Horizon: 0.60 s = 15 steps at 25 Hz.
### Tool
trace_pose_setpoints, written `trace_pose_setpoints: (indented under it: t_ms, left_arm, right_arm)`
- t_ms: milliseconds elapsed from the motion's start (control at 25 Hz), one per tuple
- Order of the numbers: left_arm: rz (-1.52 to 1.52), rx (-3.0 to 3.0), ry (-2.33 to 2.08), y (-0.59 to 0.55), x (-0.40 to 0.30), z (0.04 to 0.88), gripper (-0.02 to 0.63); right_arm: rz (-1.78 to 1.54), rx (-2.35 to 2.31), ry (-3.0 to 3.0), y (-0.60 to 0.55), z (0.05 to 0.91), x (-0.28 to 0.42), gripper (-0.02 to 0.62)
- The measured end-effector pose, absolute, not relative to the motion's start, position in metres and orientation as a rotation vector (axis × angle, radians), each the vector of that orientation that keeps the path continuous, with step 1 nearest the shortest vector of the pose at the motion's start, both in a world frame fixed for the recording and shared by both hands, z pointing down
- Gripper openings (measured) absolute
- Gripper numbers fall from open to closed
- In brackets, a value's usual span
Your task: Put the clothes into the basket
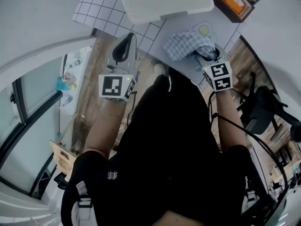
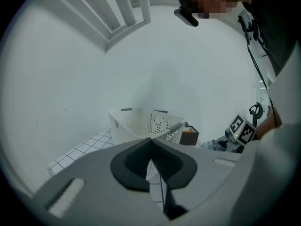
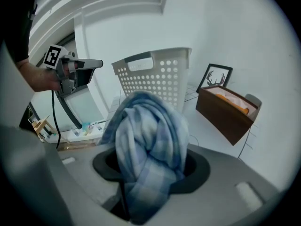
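Observation:
A white perforated basket (image 1: 164, 1) stands at the far side of the table; it also shows in the left gripper view as the basket (image 2: 141, 124) and in the right gripper view as the basket (image 3: 155, 74). A blue checked cloth (image 1: 186, 44) lies bunched on the table in front of it. My right gripper (image 1: 208, 55) is at the cloth's right edge, shut on the cloth (image 3: 146, 140), which fills its jaws. My left gripper (image 1: 123, 48) hangs off the table's near left edge, shut, with nothing in it (image 2: 150, 149).
A brown box (image 1: 230, 1) with orange contents stands right of the basket, a framed deer picture (image 3: 215, 79) behind it. The table top (image 1: 108, 8) carries a grid pattern at its left. An office chair (image 1: 263, 107) stands on the floor at the right.

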<state>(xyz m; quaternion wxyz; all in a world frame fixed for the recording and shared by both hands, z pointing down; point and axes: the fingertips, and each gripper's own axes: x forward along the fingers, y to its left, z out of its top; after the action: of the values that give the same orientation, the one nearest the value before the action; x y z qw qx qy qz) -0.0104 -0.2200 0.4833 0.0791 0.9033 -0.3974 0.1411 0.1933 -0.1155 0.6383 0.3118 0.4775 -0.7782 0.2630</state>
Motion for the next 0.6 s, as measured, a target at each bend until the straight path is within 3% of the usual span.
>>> trace_pose_setpoints:
  t_ms: [600]
  left_arm:
    - [0.268,2.797,-1.265,-0.231,-0.021,0.412,0.006]
  right_arm:
    - [0.555,1.353,-2.119,-0.127,0.541,0.188,0.229]
